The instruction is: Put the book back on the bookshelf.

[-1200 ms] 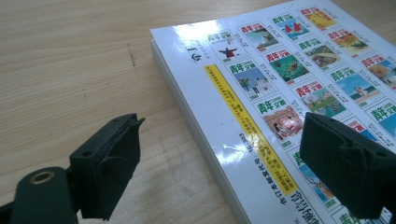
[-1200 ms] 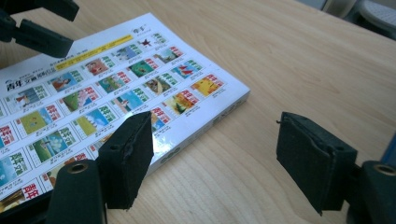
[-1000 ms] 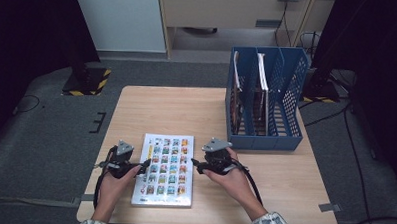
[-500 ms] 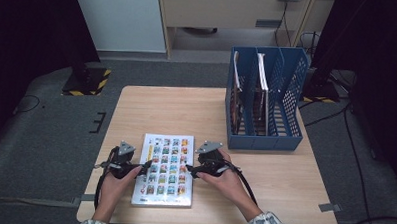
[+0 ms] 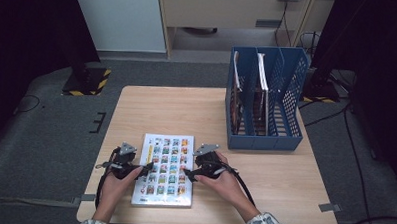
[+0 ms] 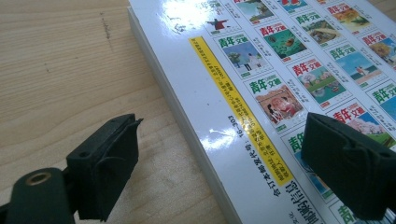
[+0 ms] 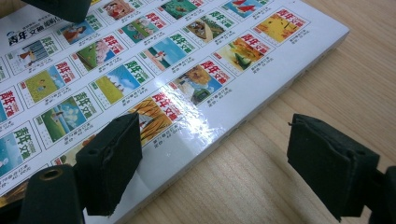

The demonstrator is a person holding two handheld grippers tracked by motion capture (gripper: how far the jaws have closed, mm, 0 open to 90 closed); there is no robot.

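Jaws of the left gripper (image 6: 219,175) stand released, straddling the left edge of the book (image 5: 165,167), which lies flat on the bench (image 5: 186,111). Jaws of the right gripper (image 7: 217,161), just opening, straddle its right edge, pads clear.

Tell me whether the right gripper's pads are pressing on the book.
Apart. The right gripper view shows the right gripper open astride the book edge, with clear gaps at both pads.
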